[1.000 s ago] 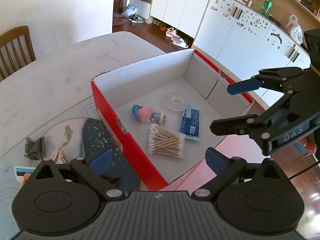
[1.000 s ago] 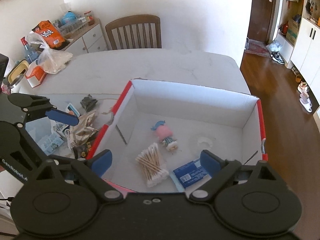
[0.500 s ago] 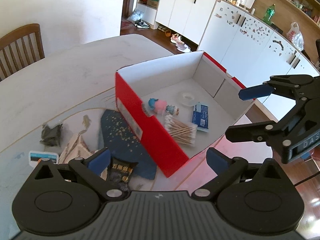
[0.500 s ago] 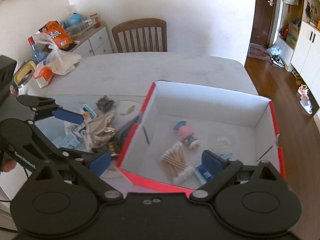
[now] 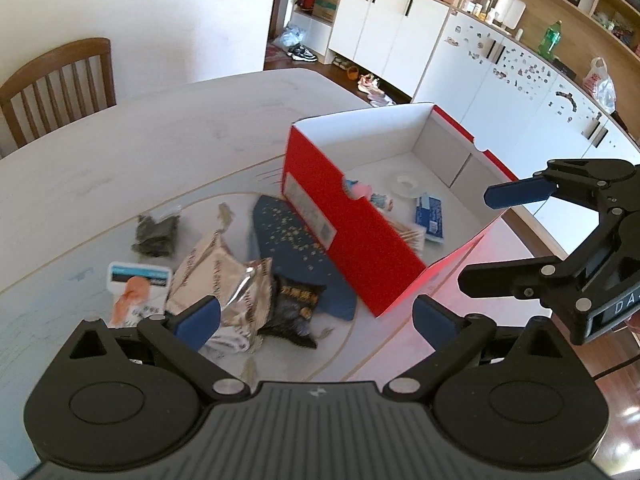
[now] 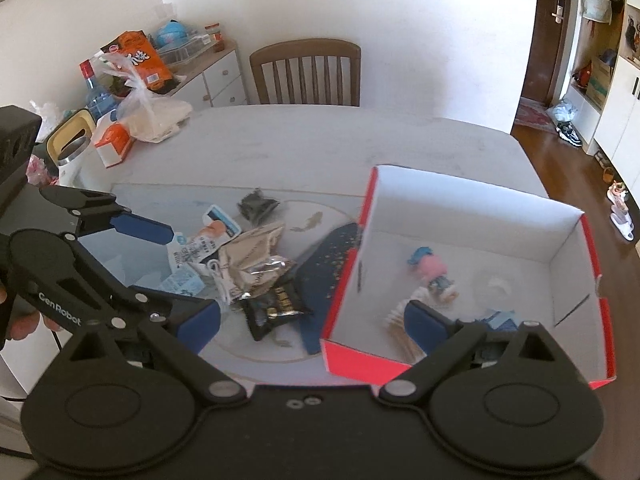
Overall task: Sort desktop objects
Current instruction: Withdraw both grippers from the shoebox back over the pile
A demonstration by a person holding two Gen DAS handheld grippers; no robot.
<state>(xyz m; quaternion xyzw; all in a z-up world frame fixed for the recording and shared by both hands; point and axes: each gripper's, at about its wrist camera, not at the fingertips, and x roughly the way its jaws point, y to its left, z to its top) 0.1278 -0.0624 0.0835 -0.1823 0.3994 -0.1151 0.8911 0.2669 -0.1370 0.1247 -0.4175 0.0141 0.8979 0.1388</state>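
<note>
The red box (image 5: 360,240) stands open on the marble table (image 5: 120,160). Inside it lie a pink-and-blue figurine (image 6: 430,268), a bundle of cotton swabs (image 5: 412,236), a blue packet (image 5: 430,218) and a clear tape roll (image 5: 406,184). Beside the box's long red wall, outside it, lies a dark blue speckled pouch (image 5: 288,240), touching that wall; further from the box are a black snack packet (image 5: 296,304), a crumpled silver-and-beige bag (image 5: 224,276), a white-and-orange sachet (image 5: 136,288) and a small dark bag (image 5: 156,232). The left gripper (image 5: 316,316) hangs above this pile, jaws spread wide and empty. The right gripper (image 6: 312,324) hangs over the box's near corner, jaws likewise apart, holding nothing.
</note>
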